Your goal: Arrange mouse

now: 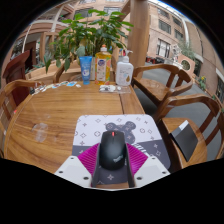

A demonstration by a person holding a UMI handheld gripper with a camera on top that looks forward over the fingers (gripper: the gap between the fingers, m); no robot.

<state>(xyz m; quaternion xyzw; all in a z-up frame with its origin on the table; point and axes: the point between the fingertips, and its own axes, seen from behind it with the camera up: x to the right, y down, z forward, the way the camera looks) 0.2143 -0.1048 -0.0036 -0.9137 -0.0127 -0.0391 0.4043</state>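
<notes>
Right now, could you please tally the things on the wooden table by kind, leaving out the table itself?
Computer mouse: 1, black, between the gripper fingers on the mouse pad
Mouse pad: 1, patterned
Bottles: 3, blue, orange, clear pump
Potted plant: 1
Total: 6

black mouse (pixel 112 150), grey patterned mouse pad (pixel 95 128), magenta pads (pixel 89 158)

- We see bright daylight on the far buildings (pixel 150 25), while the wooden table (pixel 70 105) is softly, evenly lit.
- Straight lines bow strongly toward the edges.
- Far things look slightly soft.
</notes>
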